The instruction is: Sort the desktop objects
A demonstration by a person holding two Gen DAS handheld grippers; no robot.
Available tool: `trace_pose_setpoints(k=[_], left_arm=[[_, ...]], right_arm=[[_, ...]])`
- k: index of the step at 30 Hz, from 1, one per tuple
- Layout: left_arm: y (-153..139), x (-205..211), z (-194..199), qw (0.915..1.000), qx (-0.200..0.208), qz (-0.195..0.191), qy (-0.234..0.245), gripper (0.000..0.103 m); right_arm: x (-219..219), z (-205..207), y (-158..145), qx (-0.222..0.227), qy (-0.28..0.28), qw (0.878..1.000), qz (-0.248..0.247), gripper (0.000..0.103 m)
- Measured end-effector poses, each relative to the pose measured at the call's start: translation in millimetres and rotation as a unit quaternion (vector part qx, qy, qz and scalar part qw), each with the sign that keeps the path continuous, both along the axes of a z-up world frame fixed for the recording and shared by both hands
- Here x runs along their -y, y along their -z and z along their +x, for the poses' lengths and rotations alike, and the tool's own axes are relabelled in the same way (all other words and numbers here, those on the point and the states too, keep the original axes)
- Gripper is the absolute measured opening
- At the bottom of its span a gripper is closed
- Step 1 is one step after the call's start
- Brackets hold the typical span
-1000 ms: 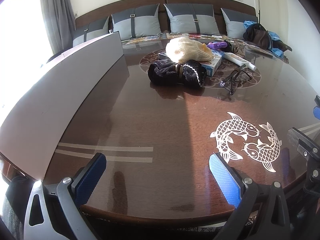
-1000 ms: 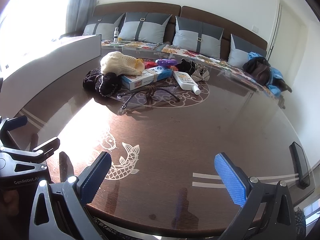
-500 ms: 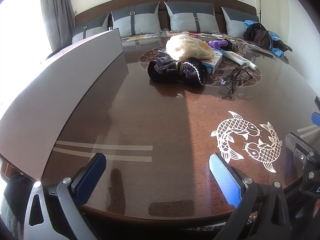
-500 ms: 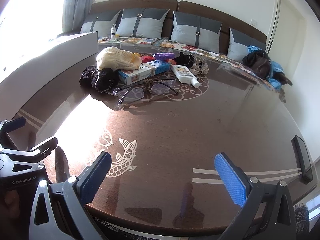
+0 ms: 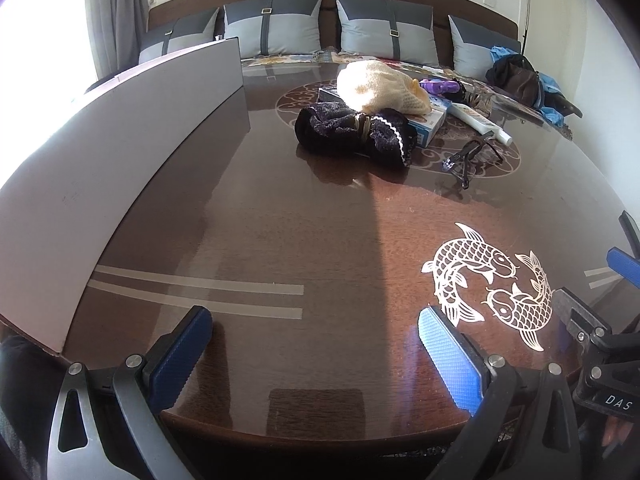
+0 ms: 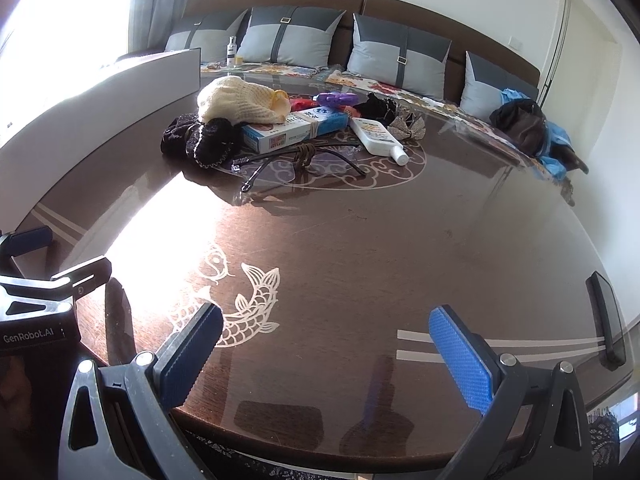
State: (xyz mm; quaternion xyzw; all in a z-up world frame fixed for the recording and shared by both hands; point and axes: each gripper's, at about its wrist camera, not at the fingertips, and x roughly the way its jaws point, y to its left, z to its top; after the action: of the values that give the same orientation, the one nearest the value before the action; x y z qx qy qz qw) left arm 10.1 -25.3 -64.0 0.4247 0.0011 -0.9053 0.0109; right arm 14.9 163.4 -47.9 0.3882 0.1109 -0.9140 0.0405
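Step in hand: approach, nothing sorted yet. The left gripper and right gripper hover over the near edge of the table, both spread wide and empty. The clutter sits at the table's centre: black knit item, cream knit hat, blue box, lotion bottle, eyeglasses. Next move, by judgement: advance 1 gripper to the nearest item, the eyeglasses or black knit.

The tabletop is glossy dark brown wood with pale inlaid koi fish, paired pale stripes and a scrolled round medallion. On it lie a cream knitted hat, black fuzzy fabric, a blue-and-white box, a white bottle and a purple toy. Grey two-tone cushions line the brown sofa.
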Motion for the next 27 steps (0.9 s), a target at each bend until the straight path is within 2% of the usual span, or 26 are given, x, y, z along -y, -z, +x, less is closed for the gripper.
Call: trace_pose_setpoints(k=[8, 14, 17, 19, 23, 27], left_arm=[[-1.0, 2.5, -2.5, 0.9999, 0.011, 0.002, 0.006, 0.103], [-4.9, -0.2, -31.6, 0.9957, 0.092, 0.011, -0.009, 0.103], [-13.0, -2.5, -57.1, 0.9932, 0.098, 0.063, 0.005, 0.103], [-27.1, -4.7, -77.1, 0.9938, 0.081, 0.075, -0.009, 0.103], [-49.3, -19.7, -125.1, 0.9979, 0.031, 0.038, -0.041, 0.103], [-37.1, -37.2, -170.2, 0.9965, 0.039, -0.035, -0.065, 0.103]], right_arm=[[-2.7, -5.5, 3.9, 0.013, 0.004, 1.000, -0.009, 0.103], [-8.1, -10.7, 5.5, 0.026, 0.014, 0.999, -0.019, 0.103], [-5.2, -10.7, 3.9, 0.022, 0.008, 1.000, -0.019, 0.103], [-2.2, -9.7, 3.1, 0.018, 0.002, 1.000, -0.014, 0.103], [-1.2, -7.6, 0.1, 0.015, -0.005, 1.000, -0.021, 0.103], [-7.3, -7.9, -1.8, 0.016, -0.001, 0.999, -0.037, 0.103]])
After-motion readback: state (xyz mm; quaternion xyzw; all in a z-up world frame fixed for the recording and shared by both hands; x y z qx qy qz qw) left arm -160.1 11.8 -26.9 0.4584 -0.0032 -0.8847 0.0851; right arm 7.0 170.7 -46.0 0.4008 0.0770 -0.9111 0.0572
